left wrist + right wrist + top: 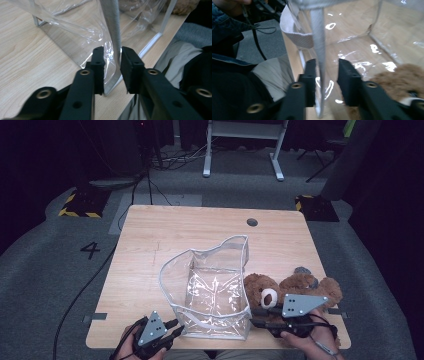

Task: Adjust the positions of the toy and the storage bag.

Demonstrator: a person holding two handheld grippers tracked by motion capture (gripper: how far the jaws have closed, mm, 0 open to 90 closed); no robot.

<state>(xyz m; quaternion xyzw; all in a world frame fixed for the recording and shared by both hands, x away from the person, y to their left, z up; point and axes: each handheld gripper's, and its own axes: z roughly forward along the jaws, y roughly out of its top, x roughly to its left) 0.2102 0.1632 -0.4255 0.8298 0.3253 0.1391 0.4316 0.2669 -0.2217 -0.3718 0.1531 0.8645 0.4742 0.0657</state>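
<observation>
Dark floor is being seen around the wooden desk (150,235), where a clear bag (212,287) is standing open and empty. Its near corner edges are being straddled, not yet pinched, by the part-open left tongs (176,332) and right tongs (255,316). A teddy bear (290,287) is lying just beside the bag, probably waiting to be put in.

One sign can be read: a black numeral "4" (90,250) stands on the grey carpet floor (45,270), to the left of the wooden counter (150,235) in the high view. The yellow-and-black hazard stripes (79,212) on the floor plate beyond it carry no writing. Both gripper views show no legible text.
</observation>
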